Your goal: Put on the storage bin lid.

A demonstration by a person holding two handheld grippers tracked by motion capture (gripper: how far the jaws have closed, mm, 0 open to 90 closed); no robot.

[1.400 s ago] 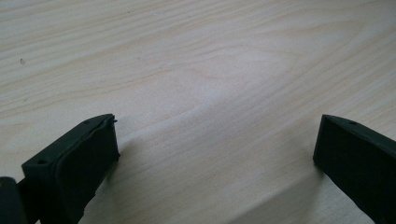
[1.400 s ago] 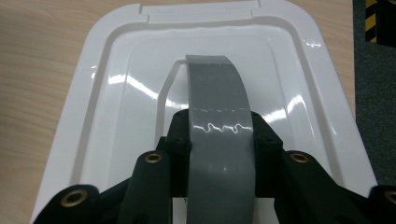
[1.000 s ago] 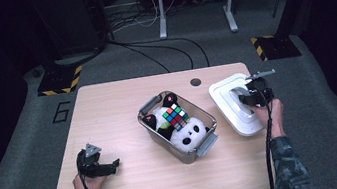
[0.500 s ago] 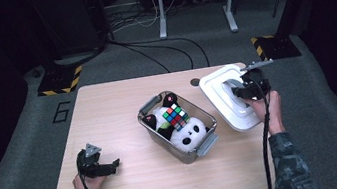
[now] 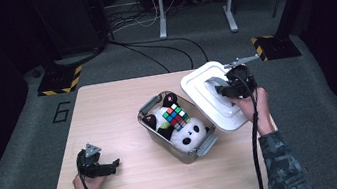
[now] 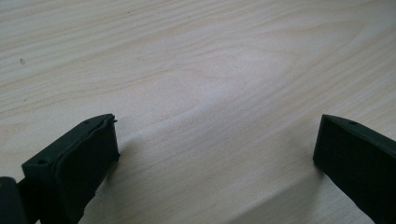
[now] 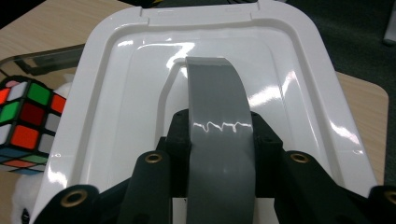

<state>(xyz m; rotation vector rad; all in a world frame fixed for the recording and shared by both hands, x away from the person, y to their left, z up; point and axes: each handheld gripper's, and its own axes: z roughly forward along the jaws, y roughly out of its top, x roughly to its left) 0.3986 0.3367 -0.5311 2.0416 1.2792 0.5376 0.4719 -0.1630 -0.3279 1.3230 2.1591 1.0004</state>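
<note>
My right gripper point(image 5: 229, 90) is shut on the grey handle point(image 7: 219, 107) of a white lid point(image 5: 207, 96), its jaws pinching the strap from both sides point(image 7: 219, 135). The lid point(image 7: 121, 93) hangs tilted above the table's right side, its left edge near the metal bin point(image 5: 144, 109). In the bin lie a panda plush point(image 5: 190, 134) and a colour cube point(image 5: 176, 117); the cube point(image 7: 25, 119) also sits at the left of the right gripper view. My left gripper point(image 5: 111, 166) rests on the table at front left, open point(image 6: 215, 154), with bare wood between its jaws.
The wooden table point(image 6: 187, 70) stands on grey carpet with cables point(image 5: 150, 51) and yellow-black floor plates point(image 5: 58, 80) behind it. The bin has a grey handle point(image 5: 209, 144) at its near right corner. A "6" point(image 5: 61, 112) is marked on the floor by the table's left corner.
My right gripper has risen with the white lid and carried it left toward the bin. The left gripper has stayed in place.
</note>
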